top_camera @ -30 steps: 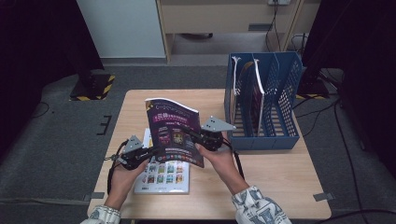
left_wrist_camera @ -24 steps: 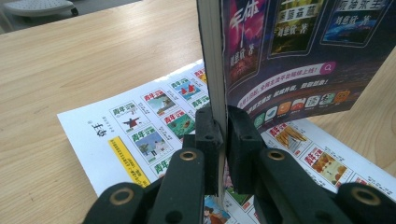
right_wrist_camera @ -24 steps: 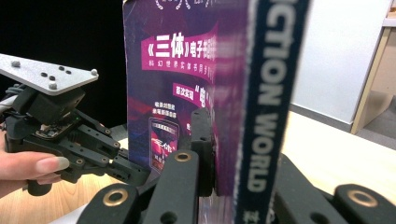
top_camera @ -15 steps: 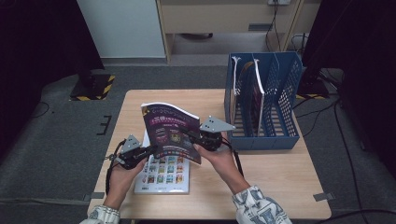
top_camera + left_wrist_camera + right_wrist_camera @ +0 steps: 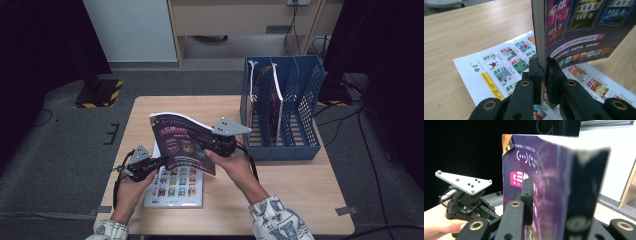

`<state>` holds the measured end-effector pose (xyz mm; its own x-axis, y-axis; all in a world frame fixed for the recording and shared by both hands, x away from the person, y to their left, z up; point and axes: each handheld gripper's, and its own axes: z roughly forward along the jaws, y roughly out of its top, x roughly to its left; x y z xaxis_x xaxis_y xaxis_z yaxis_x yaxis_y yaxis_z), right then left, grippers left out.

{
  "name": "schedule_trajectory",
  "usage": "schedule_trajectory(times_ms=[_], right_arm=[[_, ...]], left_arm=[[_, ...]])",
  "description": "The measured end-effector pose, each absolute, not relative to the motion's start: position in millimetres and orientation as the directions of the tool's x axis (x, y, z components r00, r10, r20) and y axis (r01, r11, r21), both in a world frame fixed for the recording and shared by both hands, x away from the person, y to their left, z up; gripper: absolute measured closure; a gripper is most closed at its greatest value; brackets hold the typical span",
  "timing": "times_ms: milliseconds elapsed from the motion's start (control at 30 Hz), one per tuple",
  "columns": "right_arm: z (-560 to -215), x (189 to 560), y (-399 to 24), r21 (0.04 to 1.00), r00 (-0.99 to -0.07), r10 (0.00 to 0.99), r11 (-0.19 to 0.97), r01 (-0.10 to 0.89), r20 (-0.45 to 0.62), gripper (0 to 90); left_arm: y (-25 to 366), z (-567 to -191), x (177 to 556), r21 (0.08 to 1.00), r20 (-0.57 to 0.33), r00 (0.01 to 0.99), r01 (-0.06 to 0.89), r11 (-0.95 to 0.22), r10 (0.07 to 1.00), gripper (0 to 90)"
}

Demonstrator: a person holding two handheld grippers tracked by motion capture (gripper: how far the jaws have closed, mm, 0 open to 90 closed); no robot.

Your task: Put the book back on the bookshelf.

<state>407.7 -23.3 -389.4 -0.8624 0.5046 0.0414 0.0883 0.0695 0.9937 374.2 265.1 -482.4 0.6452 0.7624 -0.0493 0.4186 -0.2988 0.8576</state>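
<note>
Magazine up off the table in the high view, tilted, its purple cover facing the camera, pinched from both sides. Left gripper bites the lower corner at about seven o'clock of the cover, right gripper grips the edge at about three o'clock. Under it a second, white magazine lies flat, and the blue file rack stands at two o'clock on the table, a couple of slots already filled.

Risk, as I judge it: the cover curls at the top and the pages are thin, so if the two hands pull apart or twist against each other the paper could crease or tear, and a loosened grip would let it flop onto the one below.

Left gripper view: left gripper clenched tight on the magazine, jaws nearly together with just the thickness of the pages between them, spine edge rising to twelve o'clock; white magazine flat on the table behind.

Right gripper view: right gripper grasping the magazine, one jaw on the near face, the other blurred against the far face; jaws narrow, cover between them. Left gripper shows at eight o'clock, a hand behind it
</note>
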Motion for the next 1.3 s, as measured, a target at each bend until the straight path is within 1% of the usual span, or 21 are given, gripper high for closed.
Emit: schedule_trajectory(times_ms=[133,333,400,533,667,700,733,767,900,933,1033,1133,1200,1300], right_arm=[[-382.5,409.4,-19.9,0.994,-0.867,0.498,0.083,0.073,0.022,82.0],[-380.9,414.0,-11.8,0.991,-0.871,0.488,0.082,0.103,0.051,78.8],[-380.4,415.6,-10.6,0.990,-0.873,0.484,0.081,0.114,0.061,79.9],[-379.9,416.9,-10.6,0.991,-0.867,0.497,0.100,0.087,0.026,83.1],[-378.6,415.9,-10.5,0.991,-0.863,0.505,0.115,0.072,0.004,83.9],[-377.8,415.2,-10.1,0.991,-0.861,0.508,0.117,0.072,0.002,83.9],[-376.9,414.6,-9.8,0.990,-0.857,0.515,0.119,0.073,0.001,84.0],[-376.0,414.2,-9.7,0.990,-0.856,0.517,0.122,0.076,0.002,84.1],[-373.0,414.6,-10.9,0.991,-0.849,0.528,0.097,0.096,0.031,84.1],[-371.8,415.0,-11.6,0.991,-0.843,0.536,0.091,0.094,0.031,84.1],[-368.3,417.3,-14.0,0.992,-0.828,0.560,0.085,0.090,0.027,84.0],[-365.0,420.3,-17.1,0.992,-0.817,0.575,0.079,0.094,0.032,84.1],[-362.8,421.4,-18.9,0.993,-0.814,0.580,0.072,0.095,0.035,84.1],[-359.6,420.3,-21.3,0.994,-0.805,0.593,0.071,0.086,0.027,84.1]], left_arm=[[265.8,-482.8,374.2,0.858,-0.052,0.647,0.419,-0.298,0.760,84.1],[268.1,-483.6,375.0,0.857,-0.062,0.650,0.423,-0.293,0.757,84.1],[268.5,-483.8,375.3,0.858,-0.065,0.650,0.425,-0.290,0.757,84.0],[269.2,-484.3,375.6,0.860,-0.069,0.652,0.422,-0.286,0.755,83.7],[270.1,-485.9,376.0,0.864,-0.067,0.640,0.421,-0.276,0.766,80.6],[270.6,-486.6,376.0,0.864,-0.063,0.629,0.423,-0.273,0.775,77.2],[271.7,-487.5,376.5,0.868,-0.062,0.614,0.423,-0.261,0.787,69.4],[273.0,-488.5,377.0,0.870,-0.069,0.594,0.429,-0.244,0.801,58.2],[280.2,-492.5,378.3,0.870,-0.055,0.545,0.438,-0.228,0.836,31.2],[281.7,-493.7,378.8,0.868,-0.055,0.537,0.443,-0.226,0.842,27.8],[285.8,-495.6,379.6,0.858,-0.045,0.516,0.459,-0.232,0.856,21.7],[287.3,-495.9,378.9,0.854,-0.032,0.505,0.462,-0.238,0.862,18.7],[287.6,-497.1,379.9,0.850,-0.028,0.493,0.469,-0.239,0.870,13.7],[287.6,-499.2,382.1,0.840,-0.027,0.486,0.485,-0.244,0.874,11.5]])
